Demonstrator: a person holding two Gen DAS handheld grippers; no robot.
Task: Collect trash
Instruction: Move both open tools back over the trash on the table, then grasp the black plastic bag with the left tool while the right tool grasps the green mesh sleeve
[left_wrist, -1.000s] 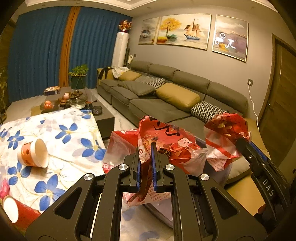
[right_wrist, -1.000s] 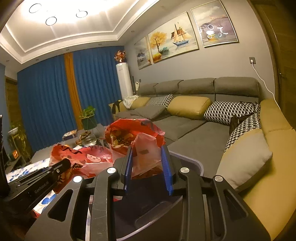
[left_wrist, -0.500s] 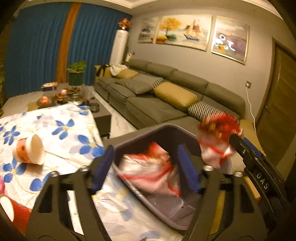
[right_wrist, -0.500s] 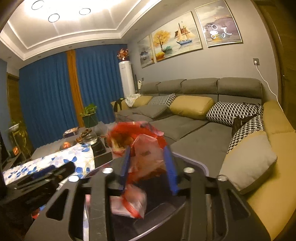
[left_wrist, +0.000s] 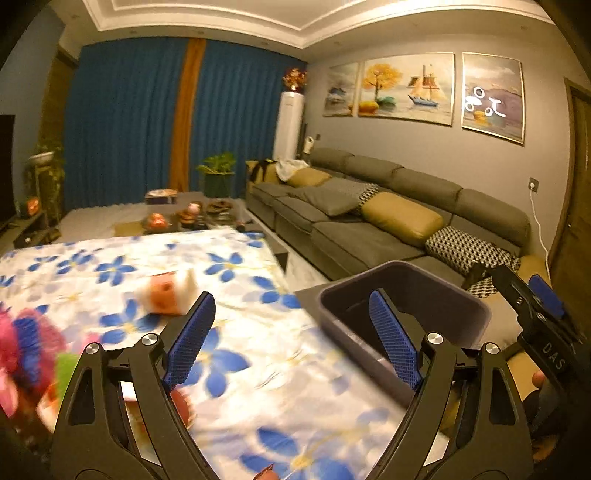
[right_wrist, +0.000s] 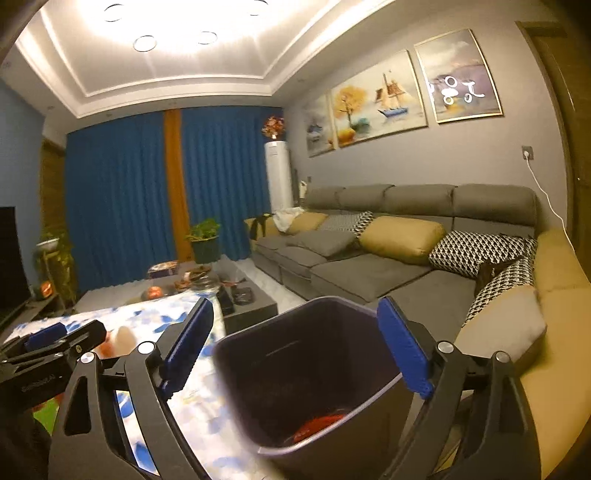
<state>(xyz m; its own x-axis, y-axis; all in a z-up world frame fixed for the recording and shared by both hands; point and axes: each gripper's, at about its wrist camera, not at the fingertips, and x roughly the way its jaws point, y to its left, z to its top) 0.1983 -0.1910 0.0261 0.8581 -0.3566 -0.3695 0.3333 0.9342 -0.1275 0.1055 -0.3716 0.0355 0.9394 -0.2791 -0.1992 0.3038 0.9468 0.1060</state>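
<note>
My left gripper (left_wrist: 291, 332) hangs over the floral tablecloth (left_wrist: 258, 369), its jaws opening wide with nothing between them. A paper cup (left_wrist: 166, 291) lies on its side on the cloth just beyond the left finger. Blurred pink and green wrappers (left_wrist: 26, 354) sit at the left edge. The grey bin (left_wrist: 424, 291) stands off the table's right edge. My right gripper (right_wrist: 295, 343) is above the bin (right_wrist: 332, 332), its jaws also opening and empty. Red wrappers (right_wrist: 317, 424) lie at the bin's bottom. Each gripper shows at the edge of the other's view.
A long grey sofa (right_wrist: 369, 266) with yellow and patterned cushions runs behind the bin. A low coffee table (right_wrist: 229, 291) with small items stands beyond the floral table. A potted plant (left_wrist: 218, 173) and blue curtains are at the back.
Both grippers have opened and let go of their red wrappers, which have dropped into the bin. My left gripper has swung left, from over the bin to over the table.
</note>
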